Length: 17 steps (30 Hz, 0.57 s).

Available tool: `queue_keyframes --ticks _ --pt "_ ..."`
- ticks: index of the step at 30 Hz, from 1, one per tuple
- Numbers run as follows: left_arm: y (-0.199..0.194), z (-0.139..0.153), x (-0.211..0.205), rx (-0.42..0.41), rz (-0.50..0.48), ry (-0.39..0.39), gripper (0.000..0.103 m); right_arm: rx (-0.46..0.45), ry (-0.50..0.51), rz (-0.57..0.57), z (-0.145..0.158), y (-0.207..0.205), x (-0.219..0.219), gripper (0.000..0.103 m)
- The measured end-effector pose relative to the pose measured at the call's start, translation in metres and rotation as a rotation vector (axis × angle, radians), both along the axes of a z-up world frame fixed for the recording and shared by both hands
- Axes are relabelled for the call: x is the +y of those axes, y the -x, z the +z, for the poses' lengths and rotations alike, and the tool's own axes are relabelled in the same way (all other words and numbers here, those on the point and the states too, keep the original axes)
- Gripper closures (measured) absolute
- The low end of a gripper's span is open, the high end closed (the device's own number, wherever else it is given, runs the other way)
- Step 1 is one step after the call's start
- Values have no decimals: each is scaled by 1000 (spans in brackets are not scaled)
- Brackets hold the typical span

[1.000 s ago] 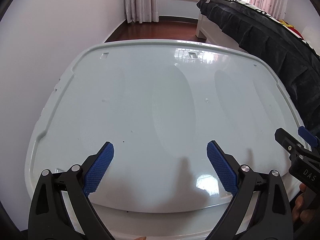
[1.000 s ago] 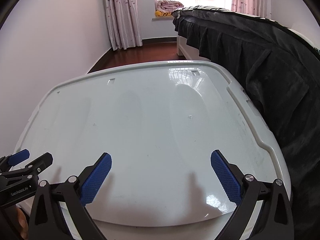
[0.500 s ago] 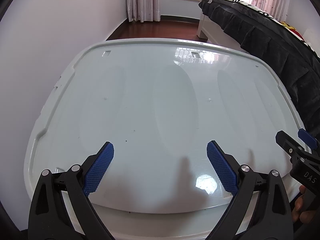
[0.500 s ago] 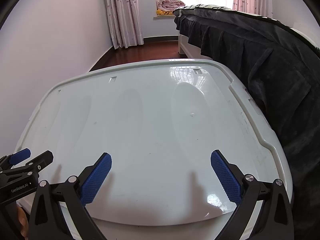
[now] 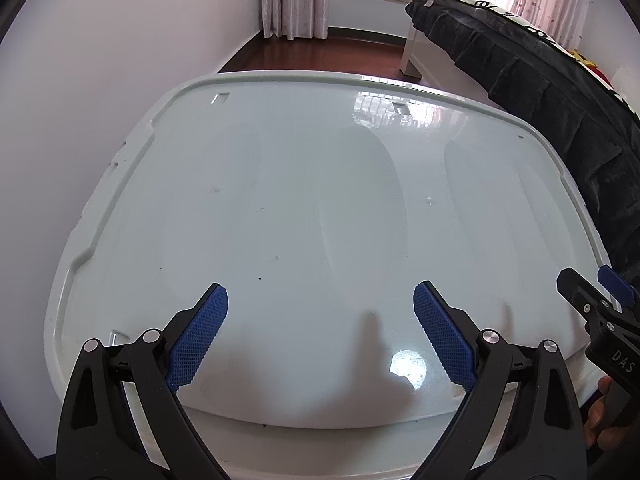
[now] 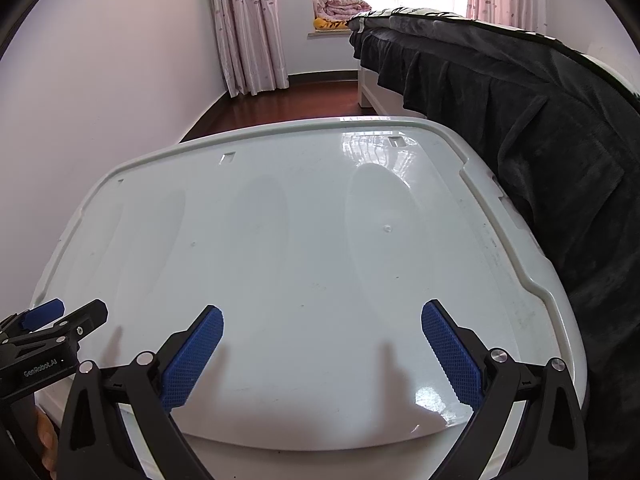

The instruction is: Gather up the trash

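Note:
A glossy white plastic lid (image 5: 312, 208) (image 6: 304, 248) of a large bin fills both wrist views, and no trash lies on it. My left gripper (image 5: 320, 316) hovers open above the lid's near edge, blue pads wide apart with nothing between them. My right gripper (image 6: 322, 338) hangs the same way, open and empty, over the near edge further right. Each gripper shows in the other's view: the right gripper (image 5: 596, 292) at the right border, the left gripper (image 6: 60, 316) at the lower left.
A bed draped in a dark cover (image 6: 520, 128) presses against the lid's right side. A white wall (image 5: 100, 80) runs along the left. Beyond the lid lie dark wooden floor (image 6: 288, 100), curtains (image 6: 248, 28) and a window sill with folded bedding (image 6: 340, 6).
Both views have drawn back and tilted up slightly, so the lid sits lower in frame and more of the room shows. Both grippers stay open.

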<state>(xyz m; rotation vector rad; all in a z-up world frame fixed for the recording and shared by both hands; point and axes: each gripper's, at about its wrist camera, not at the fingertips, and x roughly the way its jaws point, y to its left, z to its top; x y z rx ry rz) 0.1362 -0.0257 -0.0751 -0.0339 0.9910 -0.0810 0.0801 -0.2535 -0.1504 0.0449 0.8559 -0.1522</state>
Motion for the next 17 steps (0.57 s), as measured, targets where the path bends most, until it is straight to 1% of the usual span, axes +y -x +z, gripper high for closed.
queue_keyframes --ticks 2,3,4,8,17 --pt "-1 1 0 -8 7 -3 11 0 -1 0 0 0 0 5" --pt "0 1 0 -15 13 -20 9 0 -1 0 0 0 0 5" --pt "0 1 0 -19 20 -37 9 0 0 0 0 0 0 5" --pt "1 0 -1 -21 29 -60 8 2 -5 0 0 0 1 5" --pt "1 -1 3 -6 33 -36 8 4 -6 0 -1 1 1 5"
